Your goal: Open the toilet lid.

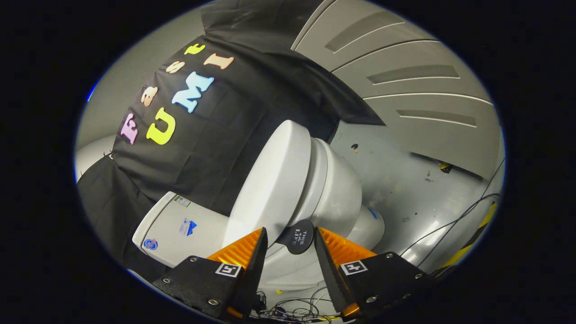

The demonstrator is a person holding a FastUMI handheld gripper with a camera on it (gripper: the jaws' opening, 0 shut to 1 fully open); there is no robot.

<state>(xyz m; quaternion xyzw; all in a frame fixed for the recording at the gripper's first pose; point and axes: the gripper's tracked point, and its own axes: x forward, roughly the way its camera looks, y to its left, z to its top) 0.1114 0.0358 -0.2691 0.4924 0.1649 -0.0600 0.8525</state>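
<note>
Gripper point(290, 245) open, fingers spread with a clear gap, holding nothing. Between and just ahead of the fingertips sat a dark round tab point(299, 236) fixed at the rim of the toilet lid point(272, 184). Lid appeared closed, lying flat on the seat over the bowl point(339, 193); view rolled, so the toilet looked tipped. Lid's long axis ran from the tab end away from the fingers. Cistern point(180, 229) lay beside the bowl against the black cloth. Step judged: approach. Next: pinch the tab, then swing the lid toward the cistern.
</note>
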